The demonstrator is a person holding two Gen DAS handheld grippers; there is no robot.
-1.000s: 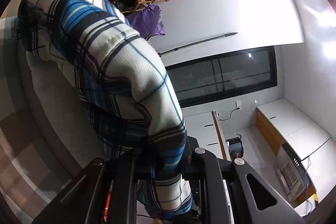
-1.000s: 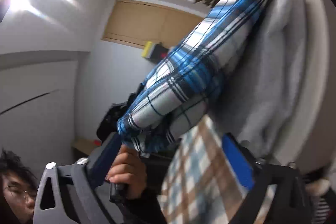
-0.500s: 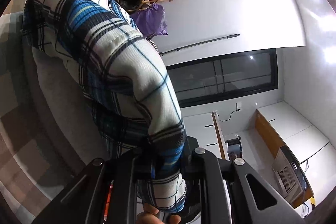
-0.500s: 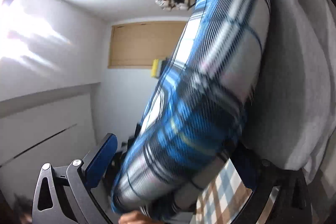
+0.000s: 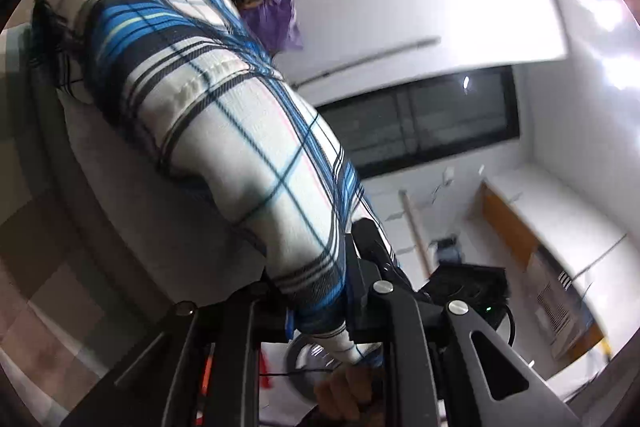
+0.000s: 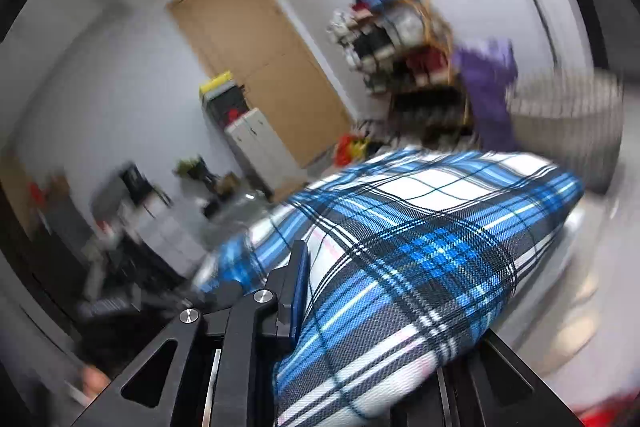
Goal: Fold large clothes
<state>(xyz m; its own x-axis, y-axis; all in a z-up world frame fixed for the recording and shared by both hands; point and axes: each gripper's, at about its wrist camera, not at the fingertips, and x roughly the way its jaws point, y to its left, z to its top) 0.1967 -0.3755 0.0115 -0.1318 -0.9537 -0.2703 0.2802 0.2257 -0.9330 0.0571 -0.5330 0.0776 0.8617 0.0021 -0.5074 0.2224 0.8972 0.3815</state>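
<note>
A blue, white and black plaid garment (image 5: 224,131) is lifted in the air and stretched away from both cameras. My left gripper (image 5: 316,303) is shut on one end of it; the cloth runs from the jaws up to the far left. In the right wrist view the same plaid garment (image 6: 420,251) fills the lower middle. My right gripper (image 6: 384,311) is closed on it, and the cloth bulges between the blue-padded left finger (image 6: 298,291) and the right finger, which is hidden under the fabric.
A grey surface (image 5: 132,211) lies under the garment. A wooden rack of folded clothes (image 6: 404,39) stands by the wall, with a purple garment (image 6: 488,83) and a woven basket (image 6: 564,115) beside it. A wooden door (image 6: 260,67) is behind.
The right gripper has swung round sharply and now views the room upright, with its jaws closed on the garment. The left gripper has kept its grip and shifted slightly.
</note>
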